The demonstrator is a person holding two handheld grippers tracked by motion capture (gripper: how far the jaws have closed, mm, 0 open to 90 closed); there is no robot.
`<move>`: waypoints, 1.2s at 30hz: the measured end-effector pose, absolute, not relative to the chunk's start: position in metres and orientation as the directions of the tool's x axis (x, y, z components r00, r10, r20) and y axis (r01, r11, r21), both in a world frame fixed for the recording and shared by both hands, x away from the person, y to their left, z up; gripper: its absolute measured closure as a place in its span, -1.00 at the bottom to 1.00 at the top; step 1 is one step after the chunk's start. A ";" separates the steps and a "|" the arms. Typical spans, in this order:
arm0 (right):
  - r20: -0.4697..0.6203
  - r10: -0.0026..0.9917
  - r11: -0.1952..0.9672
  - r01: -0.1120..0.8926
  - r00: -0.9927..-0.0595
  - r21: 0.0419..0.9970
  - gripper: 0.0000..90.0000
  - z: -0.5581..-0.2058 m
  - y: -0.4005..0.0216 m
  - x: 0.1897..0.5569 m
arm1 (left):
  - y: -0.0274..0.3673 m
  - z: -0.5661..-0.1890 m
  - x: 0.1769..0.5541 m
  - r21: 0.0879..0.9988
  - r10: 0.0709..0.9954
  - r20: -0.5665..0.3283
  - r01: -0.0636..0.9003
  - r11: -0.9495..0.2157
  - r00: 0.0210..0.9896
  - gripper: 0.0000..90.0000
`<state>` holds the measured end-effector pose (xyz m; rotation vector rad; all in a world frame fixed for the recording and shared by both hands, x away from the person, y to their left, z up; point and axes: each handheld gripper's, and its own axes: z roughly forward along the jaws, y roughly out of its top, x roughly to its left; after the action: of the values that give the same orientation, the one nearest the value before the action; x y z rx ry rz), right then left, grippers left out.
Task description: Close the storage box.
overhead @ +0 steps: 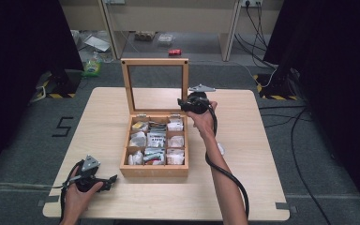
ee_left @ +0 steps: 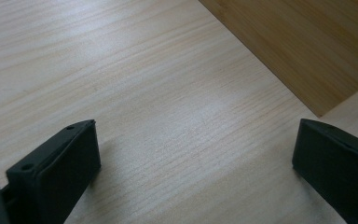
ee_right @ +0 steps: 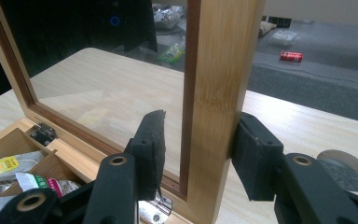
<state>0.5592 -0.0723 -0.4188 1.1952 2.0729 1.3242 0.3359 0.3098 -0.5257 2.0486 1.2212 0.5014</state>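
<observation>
So nearest to the person, the left gripper (overhead: 107, 180) is parked on the tabletop (overhead: 243, 187) at the front left corner, jaws spread wide with nothing between them; in the left gripper view there's bare wood grain between the two black jaws and a corner of the wooden box (ee_left: 298, 46) off at the upper right, near but not touching; that hand looks like it's just waiting.

A bit further in sits the wooden box (overhead: 153, 170) itself, middle of the tabletop, nine compartments stuffed with tea bags and sachets (overhead: 156, 139); hard to read any labels from the high view.

Furthest back is the action: the right gripper (overhead: 182, 103) is up at the right edge of the lid (overhead: 186, 84), which stands roughly upright on its hinges with a clear pane in a wooden frame; in the right gripper view the frame's right upright (ee_right: 214, 107) sits right between the jaws, the right jaw's pad pressed on its outer face, the left jaw on the pane side and looking a hair off the wood; so I'd call it partly closed around the frame, whether it's properly clamped I can't tell for sure.

My read: the step in hand is swinging the lid, probably closing it; next move needs a firm pinch, then following the hinge arc forward and down gently so the frame doesn't slip or slam on the sachets.
</observation>
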 end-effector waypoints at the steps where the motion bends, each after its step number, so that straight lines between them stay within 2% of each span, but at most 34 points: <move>1: 0.102 0.826 0.186 0.439 -0.554 0.879 0.26 -0.419 -0.073 0.559 | 0.310 -0.526 0.336 0.726 0.875 -0.020 0.609 -0.319 0.483 -1.00; 10: 0.075 0.823 0.197 0.407 -0.564 0.892 0.37 -0.420 -0.075 0.554 | 0.310 -0.526 0.336 0.726 0.875 -0.020 0.609 -0.320 0.483 -1.00; 36: 0.044 0.807 0.207 0.352 -0.588 0.913 0.30 -0.421 -0.078 0.533 | 0.310 -0.526 0.336 0.726 0.875 -0.019 0.608 -0.320 0.483 -1.00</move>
<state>0.5331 -0.0784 -0.4206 1.0750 2.0407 1.3581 0.3359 0.3098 -0.5257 2.0488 1.2206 0.5023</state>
